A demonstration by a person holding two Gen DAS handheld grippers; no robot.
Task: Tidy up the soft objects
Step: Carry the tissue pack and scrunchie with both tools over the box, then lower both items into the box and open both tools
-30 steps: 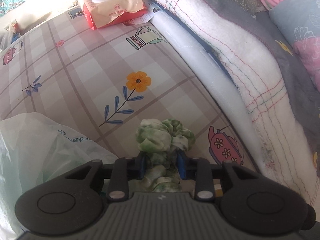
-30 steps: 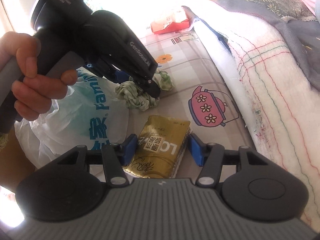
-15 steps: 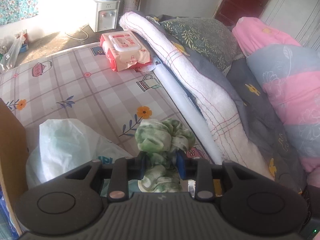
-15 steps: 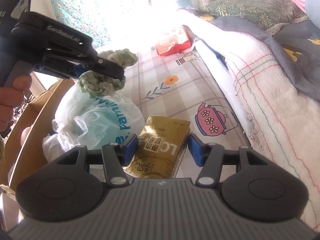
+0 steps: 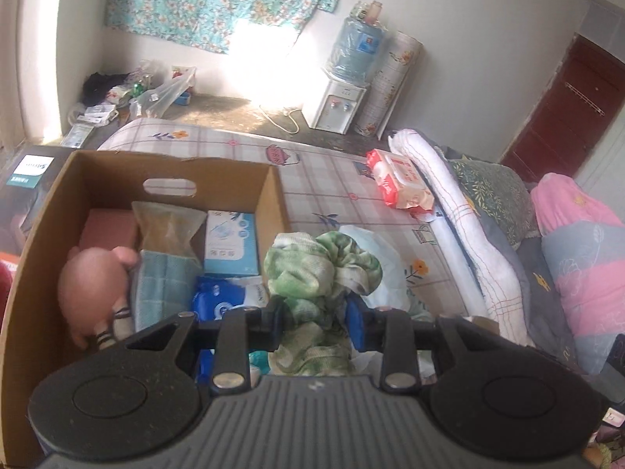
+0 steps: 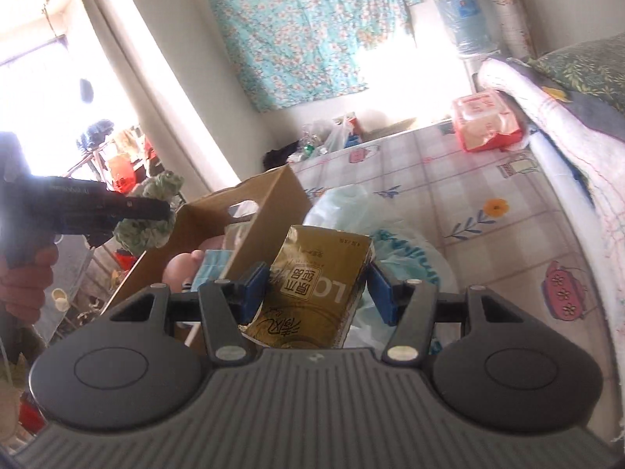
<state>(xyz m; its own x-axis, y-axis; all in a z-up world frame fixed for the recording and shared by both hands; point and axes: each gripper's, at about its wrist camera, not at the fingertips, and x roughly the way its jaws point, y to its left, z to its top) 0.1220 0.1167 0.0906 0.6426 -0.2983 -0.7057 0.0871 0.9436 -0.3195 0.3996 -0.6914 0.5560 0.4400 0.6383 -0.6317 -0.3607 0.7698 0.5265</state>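
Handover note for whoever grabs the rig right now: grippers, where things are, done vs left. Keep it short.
Left gripper: shut on the green scrunchie, lifted off the bed, near the cardboard box; jaws have just eased open slightly, cloth between them.
Right gripper: shut on the gold tissue pack, held above the white plastic bag.
Box already holds a pink plush toy, teal towel, tissue packs.
Left to do: drop scrunchie and gold pack into the box. The plastic bag and red wipes pack lie on the bed.

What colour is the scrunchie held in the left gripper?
Green and white, mottled; the scrunchie shows best in the left wrist view.
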